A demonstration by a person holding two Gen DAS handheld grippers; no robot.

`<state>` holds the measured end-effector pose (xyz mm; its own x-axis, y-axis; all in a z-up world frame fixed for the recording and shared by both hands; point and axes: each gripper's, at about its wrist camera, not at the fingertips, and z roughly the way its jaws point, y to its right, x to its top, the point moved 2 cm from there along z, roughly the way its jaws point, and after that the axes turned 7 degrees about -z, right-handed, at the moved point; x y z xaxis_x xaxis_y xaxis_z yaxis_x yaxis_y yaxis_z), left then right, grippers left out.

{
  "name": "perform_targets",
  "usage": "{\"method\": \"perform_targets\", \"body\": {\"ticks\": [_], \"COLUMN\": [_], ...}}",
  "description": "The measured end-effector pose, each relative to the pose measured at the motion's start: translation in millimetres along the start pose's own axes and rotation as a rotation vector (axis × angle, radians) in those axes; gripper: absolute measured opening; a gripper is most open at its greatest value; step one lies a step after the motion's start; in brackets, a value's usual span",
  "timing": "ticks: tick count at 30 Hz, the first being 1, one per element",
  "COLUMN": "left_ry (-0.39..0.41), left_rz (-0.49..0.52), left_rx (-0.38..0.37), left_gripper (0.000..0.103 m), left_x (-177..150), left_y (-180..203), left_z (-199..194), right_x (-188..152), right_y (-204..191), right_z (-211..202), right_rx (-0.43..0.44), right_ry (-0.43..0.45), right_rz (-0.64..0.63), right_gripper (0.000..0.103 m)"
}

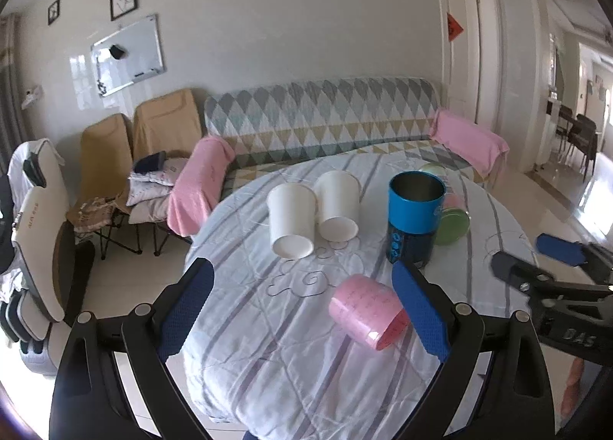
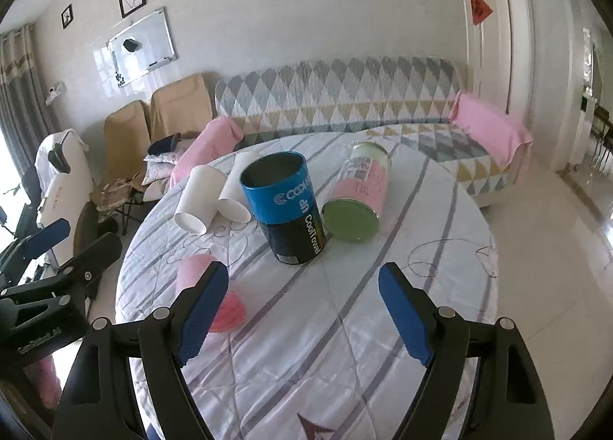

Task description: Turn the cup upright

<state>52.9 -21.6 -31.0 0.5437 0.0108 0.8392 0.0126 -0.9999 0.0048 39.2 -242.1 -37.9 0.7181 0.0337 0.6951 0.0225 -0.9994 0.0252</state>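
A pink cup (image 1: 367,311) lies on its side on the round table's striped cloth (image 1: 276,344), mouth toward me and to the right. It lies just left of my left gripper's right fingertip; the left gripper (image 1: 306,309) is open and empty above the near table edge. In the right wrist view the pink cup (image 2: 191,275) is partly hidden behind the left finger of my right gripper (image 2: 302,313), which is open and empty. My right gripper also shows at the far right of the left wrist view (image 1: 551,260).
Two white paper cups (image 1: 293,219) (image 1: 339,210) lie on their sides at the table's middle. A blue and black can (image 1: 413,221) stands upright, open at the top. A pink and green canister (image 2: 356,194) lies behind it. A sofa (image 1: 325,122) and folding chairs stand beyond.
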Motion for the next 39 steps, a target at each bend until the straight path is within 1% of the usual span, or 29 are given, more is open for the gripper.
{"method": "perform_targets", "body": {"ticks": [3,10,15,20,26,31,34,37,39], "left_ry": [0.001,-0.004,-0.010,-0.014,-0.001,0.026,0.034,0.037,0.027], "left_rz": [-0.005,-0.031,-0.044,-0.054,-0.052,-0.047,-0.054,-0.050,-0.050], "left_rx": [0.001,-0.025,-0.053,-0.098,-0.110,-0.103,-0.090,-0.062,-0.059], "left_gripper": [0.096,0.096,0.096,0.096,0.096,0.096,0.103,0.103,0.103], "left_x": [-3,-10,-13,-14,-14,-14,-14,-13,-13], "left_y": [-3,-10,-10,-9,-4,1,5,11,15], "left_z": [-6,-18,-23,-28,-30,-33,-33,-33,-32], "right_x": [-1,-2,-3,-4,-5,-5,-4,-6,-7], "right_y": [-6,-20,-27,-31,-32,-31,-29,-25,-22], "right_z": [-12,-36,-45,-51,-52,-59,-64,-65,-64], "right_rx": [-0.014,-0.068,-0.096,-0.118,-0.120,-0.122,-0.120,-0.115,-0.113], "right_ry": [0.022,0.077,0.098,0.115,0.124,0.164,0.202,0.210,0.210], "right_rz": [0.000,-0.028,-0.044,-0.056,-0.055,-0.053,-0.057,-0.068,-0.066], "right_gripper": [0.082,0.082,0.082,0.082,0.082,0.082,0.082,0.082,0.082]}}
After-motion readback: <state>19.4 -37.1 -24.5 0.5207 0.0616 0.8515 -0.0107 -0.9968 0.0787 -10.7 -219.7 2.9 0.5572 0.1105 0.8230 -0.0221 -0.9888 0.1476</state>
